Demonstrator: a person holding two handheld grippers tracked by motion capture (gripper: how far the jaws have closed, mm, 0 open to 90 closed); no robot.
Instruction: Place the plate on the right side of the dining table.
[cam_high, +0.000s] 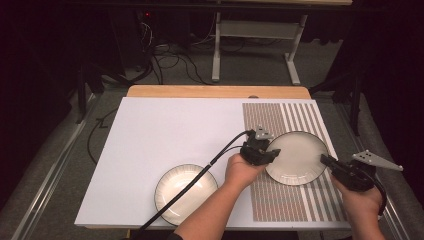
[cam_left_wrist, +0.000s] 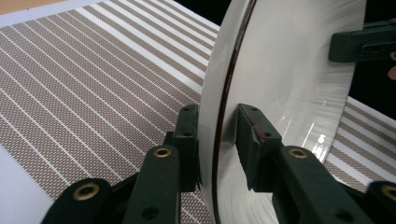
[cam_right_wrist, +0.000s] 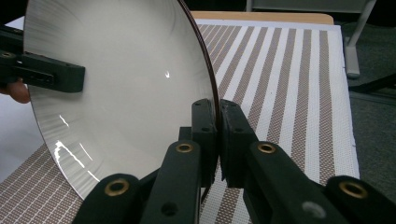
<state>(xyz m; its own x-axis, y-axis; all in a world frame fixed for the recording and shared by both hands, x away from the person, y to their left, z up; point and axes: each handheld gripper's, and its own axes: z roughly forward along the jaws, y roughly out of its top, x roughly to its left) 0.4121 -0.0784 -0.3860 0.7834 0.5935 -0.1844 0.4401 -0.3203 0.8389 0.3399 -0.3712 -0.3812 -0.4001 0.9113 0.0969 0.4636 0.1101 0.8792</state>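
Glaze: glossy off-white plate (cam_high: 298, 157) with a thin dark line around its rim; fine brushed streaks run toward the edge, and light glints off the well.

Where it is: between my two grippers, over the striped placemat (cam_high: 280, 200) at the right end of the table. I cannot tell whether it rests on the mat or hangs just above it.

Right gripper (cam_right_wrist: 217, 123): clenched on the plate's rim, one jaw on the inner face and one on the back, pads pressing with no gap.

Left gripper (cam_left_wrist: 218, 133): straddles the opposite rim, but a gap shows beside the inner jaw, so it looks released, the edge merely standing between the jaws.

Why held so: I judge that a grip on two opposite edges keeps a wide, slick dish level and stops it pivoting; with my left slack, the right carries it alone.

Beyond my left gripper: a second plate (cam_high: 186, 192), ribbed and dark-rimmed, lies well apart on the white board (cam_high: 165, 130), my left cable trailing across it.
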